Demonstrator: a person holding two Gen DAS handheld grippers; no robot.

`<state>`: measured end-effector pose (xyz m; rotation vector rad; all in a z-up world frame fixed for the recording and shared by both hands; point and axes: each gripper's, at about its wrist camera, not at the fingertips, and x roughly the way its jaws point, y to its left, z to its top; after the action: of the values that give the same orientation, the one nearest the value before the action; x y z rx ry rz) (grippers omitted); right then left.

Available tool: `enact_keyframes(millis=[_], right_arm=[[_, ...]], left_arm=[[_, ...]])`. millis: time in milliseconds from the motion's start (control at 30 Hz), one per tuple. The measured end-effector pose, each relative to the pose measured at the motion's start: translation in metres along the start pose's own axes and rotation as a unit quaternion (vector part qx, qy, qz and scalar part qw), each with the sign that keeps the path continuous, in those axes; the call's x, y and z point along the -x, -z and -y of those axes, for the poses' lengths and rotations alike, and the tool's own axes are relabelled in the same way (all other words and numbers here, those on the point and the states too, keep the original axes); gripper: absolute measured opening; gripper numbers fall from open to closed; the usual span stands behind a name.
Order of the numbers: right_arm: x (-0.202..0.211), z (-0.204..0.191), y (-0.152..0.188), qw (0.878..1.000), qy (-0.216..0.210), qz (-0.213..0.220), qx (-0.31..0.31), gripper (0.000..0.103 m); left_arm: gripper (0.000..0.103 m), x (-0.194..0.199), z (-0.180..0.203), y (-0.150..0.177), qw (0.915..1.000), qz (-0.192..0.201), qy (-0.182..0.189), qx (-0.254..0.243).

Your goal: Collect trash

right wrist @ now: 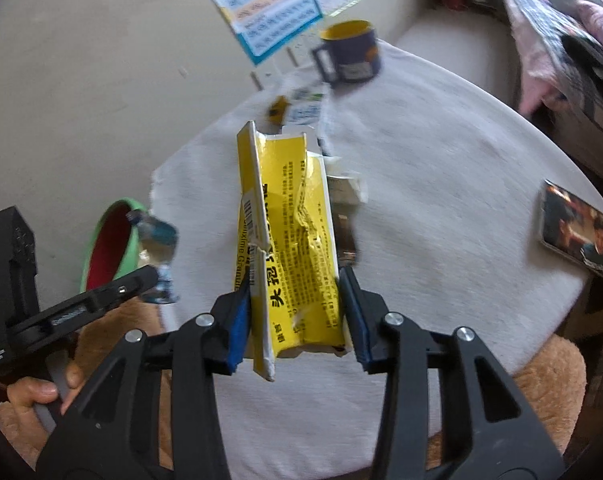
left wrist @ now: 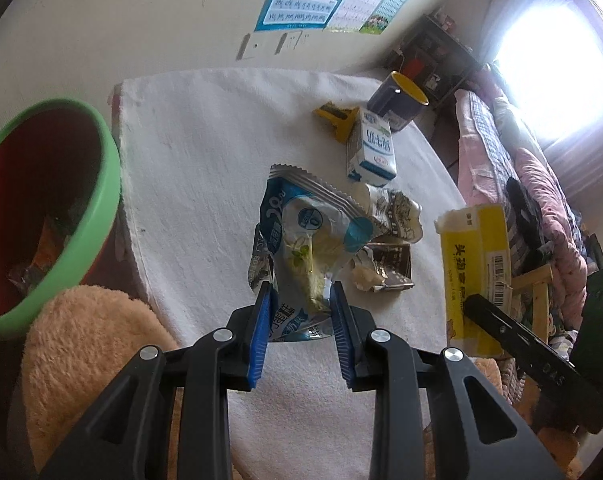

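Left wrist: wrappers (left wrist: pixel 33 268) inside green-rimmed red bin (left wrist: pixel 113 184).

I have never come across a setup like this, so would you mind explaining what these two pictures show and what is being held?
A person holds a two-finger gripper in each hand; a fisheye camera on each looks along its fingers. The left camera's picture shows the left gripper shut on a blue-and-white snack wrapper. The right camera's picture shows the right gripper shut on a torn yellow box. On the white cloth lie a milk carton, a crumpled wrapper, a mug and a phone. The green-rimmed bin at the cloth's edge already holds some trash.
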<state>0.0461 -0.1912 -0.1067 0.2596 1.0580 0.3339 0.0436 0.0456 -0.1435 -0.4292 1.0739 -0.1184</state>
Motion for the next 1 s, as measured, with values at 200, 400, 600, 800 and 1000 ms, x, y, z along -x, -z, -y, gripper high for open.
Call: enact_keyframes(millis=[200, 400, 600, 800, 1000], right_arm=[[-0.003, -0.031, 0.003, 0.999, -0.01, -0.007, 0.036, 0.041], [-0.01, -0.046, 0.005, 0.998, -0.011, -0.02, 0.05, 0.041], [-0.015, -0.062, 0.002, 0.997, -0.011, -0.024, 0.068, 0.041], [-0.017, -0.082, 0.001, 0.995, -0.011, -0.027, 0.094, 0.041], [-0.019, -0.098, 0.0, 0.993, -0.009, -0.028, 0.11, 0.041]], left_arm=[[0.027, 0.011, -0.013, -0.003, 0.9998, 0.015, 0.001, 0.014], [0.027, 0.015, -0.03, -0.002, 0.9992, 0.021, 0.002, 0.033], [0.027, 0.022, -0.046, -0.002, 0.9982, 0.032, 0.001, 0.051], [0.027, 0.03, -0.054, -0.003, 0.9972, 0.047, 0.001, 0.058], [0.027, 0.038, -0.068, -0.002, 0.9958, 0.058, 0.0, 0.071]])
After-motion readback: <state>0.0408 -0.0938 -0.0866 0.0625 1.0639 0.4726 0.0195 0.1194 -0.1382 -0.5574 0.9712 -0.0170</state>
